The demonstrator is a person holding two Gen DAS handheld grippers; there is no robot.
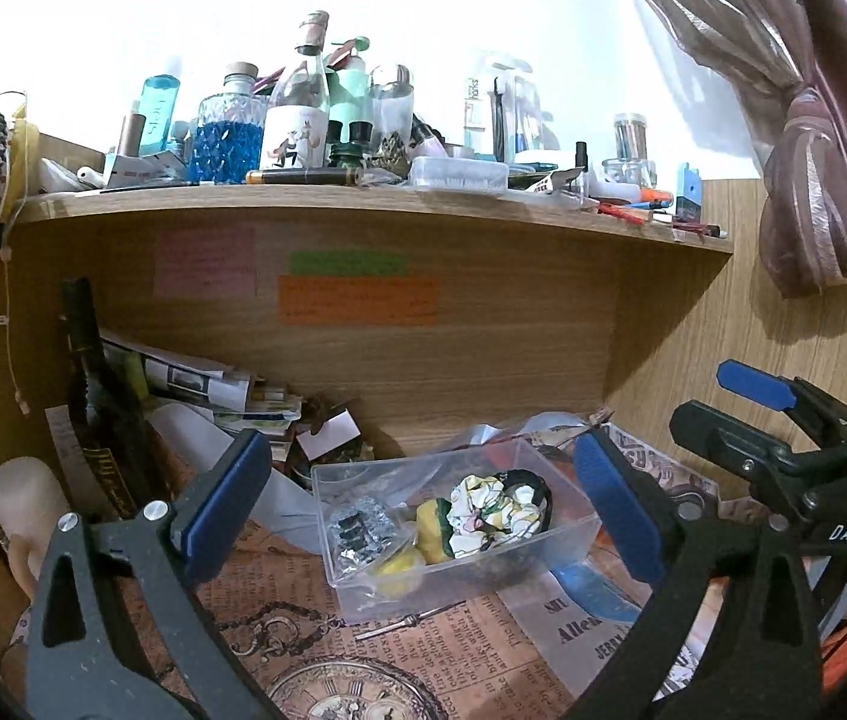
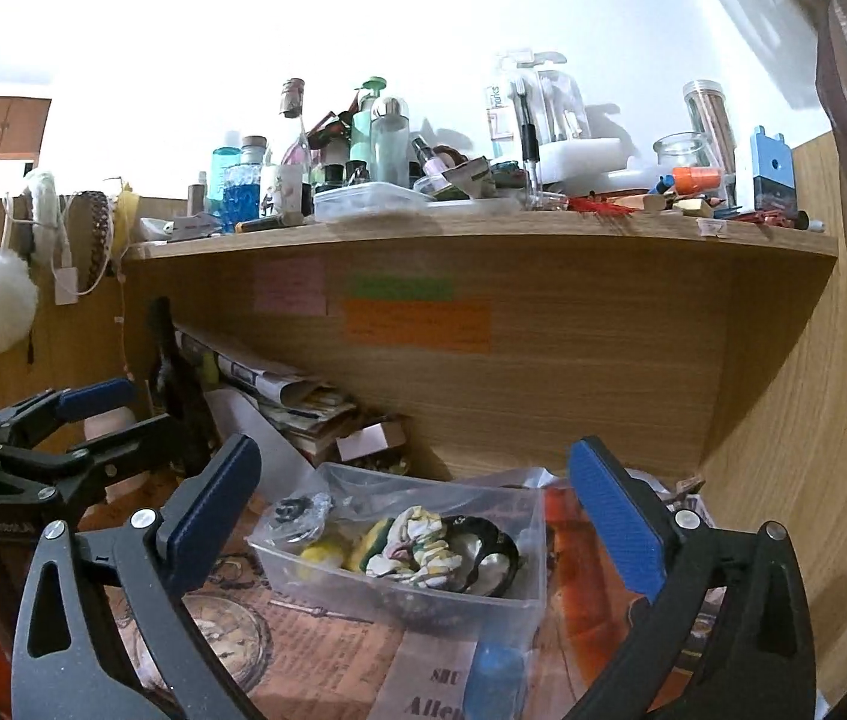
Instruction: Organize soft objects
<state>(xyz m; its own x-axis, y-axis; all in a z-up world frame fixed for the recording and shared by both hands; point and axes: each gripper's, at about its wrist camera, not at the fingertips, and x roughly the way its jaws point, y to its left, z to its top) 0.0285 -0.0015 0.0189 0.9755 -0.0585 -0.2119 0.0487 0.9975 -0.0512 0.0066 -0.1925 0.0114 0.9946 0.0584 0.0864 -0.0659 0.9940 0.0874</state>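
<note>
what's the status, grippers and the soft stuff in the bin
Left hand-held gripper open, empty. Right hand-held gripper open, empty. Scrunchies sit inside the clear bin, untouched. Plastic bag draped over bin's left edge.

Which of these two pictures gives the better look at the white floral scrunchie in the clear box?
The left wrist view: the scrunchie sits near centre, seen from above inside the clear box. The right wrist view shows it too, lower and partly behind the box's front wall.

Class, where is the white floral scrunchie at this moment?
The white floral scrunchie lies inside the clear plastic box on the desk, centre of both wrist views, beside a yellow-green scrunchie and below the shelf.
</note>
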